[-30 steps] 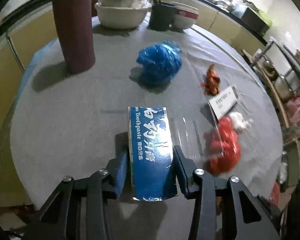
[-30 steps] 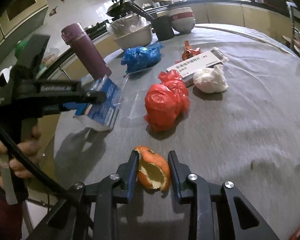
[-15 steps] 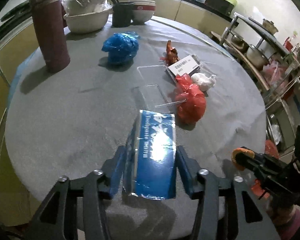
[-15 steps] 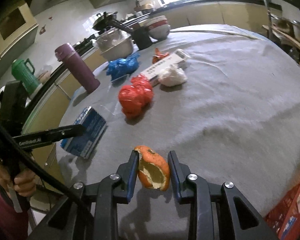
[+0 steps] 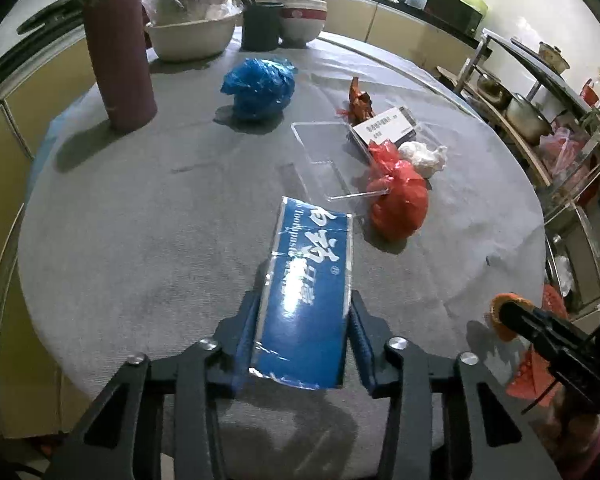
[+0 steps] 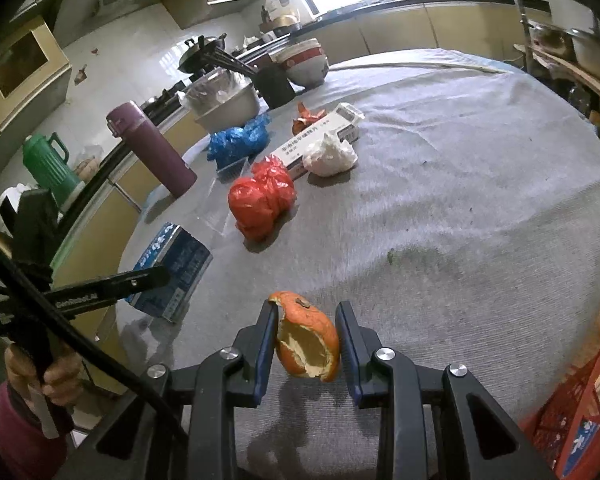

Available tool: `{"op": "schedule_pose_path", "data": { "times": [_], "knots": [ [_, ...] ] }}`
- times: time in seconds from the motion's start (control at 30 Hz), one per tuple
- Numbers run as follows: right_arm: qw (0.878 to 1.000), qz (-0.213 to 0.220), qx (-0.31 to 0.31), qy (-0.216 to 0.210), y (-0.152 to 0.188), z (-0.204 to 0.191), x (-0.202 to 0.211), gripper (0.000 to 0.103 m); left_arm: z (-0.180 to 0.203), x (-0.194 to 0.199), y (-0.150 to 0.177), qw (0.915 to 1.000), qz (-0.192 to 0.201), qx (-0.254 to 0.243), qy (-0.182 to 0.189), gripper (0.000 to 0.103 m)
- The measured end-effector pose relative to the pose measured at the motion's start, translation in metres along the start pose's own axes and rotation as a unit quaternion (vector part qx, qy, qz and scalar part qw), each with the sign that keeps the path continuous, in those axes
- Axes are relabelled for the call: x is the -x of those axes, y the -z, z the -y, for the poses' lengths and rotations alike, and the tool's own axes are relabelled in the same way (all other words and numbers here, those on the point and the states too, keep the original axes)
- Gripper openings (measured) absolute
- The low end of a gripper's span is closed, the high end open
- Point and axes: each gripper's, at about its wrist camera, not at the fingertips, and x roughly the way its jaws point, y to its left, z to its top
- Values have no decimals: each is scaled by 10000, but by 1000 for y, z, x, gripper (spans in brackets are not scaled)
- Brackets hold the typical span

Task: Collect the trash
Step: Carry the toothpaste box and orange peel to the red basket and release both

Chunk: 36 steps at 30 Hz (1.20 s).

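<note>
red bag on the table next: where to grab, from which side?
Take the red bag by its crumpled knot end at the top, coming from above on the near, open side. The clear tray and white box crowd its far side.

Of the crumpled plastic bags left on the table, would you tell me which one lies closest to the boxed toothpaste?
The red bag, just beyond the toothpaste box beside the clear tray. The blue bag sits farther back, near the maroon flask; the white one lies behind the red.
</note>
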Motion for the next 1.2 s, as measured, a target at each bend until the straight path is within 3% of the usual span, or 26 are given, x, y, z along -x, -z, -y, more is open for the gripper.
{"op": "schedule_pose_path", "data": {
  "times": [0.23, 0.6, 0.8, 1.2],
  "knots": [
    [9997, 232, -19, -42, -2, 1, 21, 32, 27, 29, 9, 9989, 331, -333, 44, 44],
    [9974, 665, -228, 149, 6, 27, 74, 32, 101, 51, 22, 9924, 450, -1040, 489, 44],
    [9945, 836, -553, 316, 15, 58, 106, 32, 139, 53, 28, 9875, 518, -1469, 232, 44],
    [9867, 1169, -984, 563, 36, 105, 153, 32, 222, 59, 40, 9655, 765, -2490, -54, 44]
  ]
}}
